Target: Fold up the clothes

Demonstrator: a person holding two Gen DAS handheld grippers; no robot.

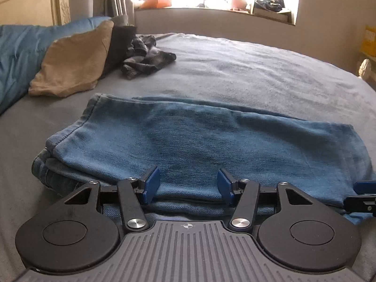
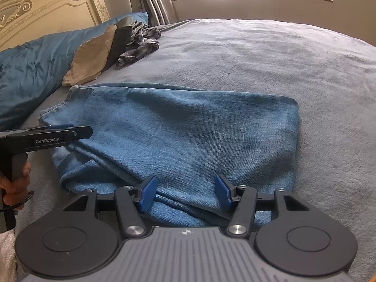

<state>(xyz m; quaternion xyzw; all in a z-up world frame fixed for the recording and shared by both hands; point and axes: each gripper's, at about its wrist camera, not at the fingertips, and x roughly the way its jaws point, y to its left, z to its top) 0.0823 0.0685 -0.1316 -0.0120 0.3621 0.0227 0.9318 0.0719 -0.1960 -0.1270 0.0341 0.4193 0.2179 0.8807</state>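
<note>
Blue jeans point(image 1: 188, 136) lie folded into a broad flat rectangle on the grey bed cover point(image 1: 258, 70). My left gripper point(image 1: 188, 185) is at their near edge, blue pads apart, with the folded edge between them and not pinched. My right gripper point(image 2: 185, 192) stands the same way over the near edge of the jeans point(image 2: 183, 129), jaws apart and nothing clamped. From the right wrist view the left gripper point(image 2: 70, 132) shows side-on at the left, over the jeans' left end, with a hand point(image 2: 14, 183) on its grip. The right gripper point(image 1: 362, 195) peeks in at the left view's right edge.
A tan pillow point(image 1: 75, 58) and a crumpled dark plaid garment point(image 1: 145, 56) lie at the far left, beside a blue duvet point(image 1: 14, 54) and a cream headboard point(image 2: 47, 11). Grey cover point(image 2: 282, 58) stretches behind and right of the jeans. A cluttered windowsill point(image 1: 235, 4) is beyond.
</note>
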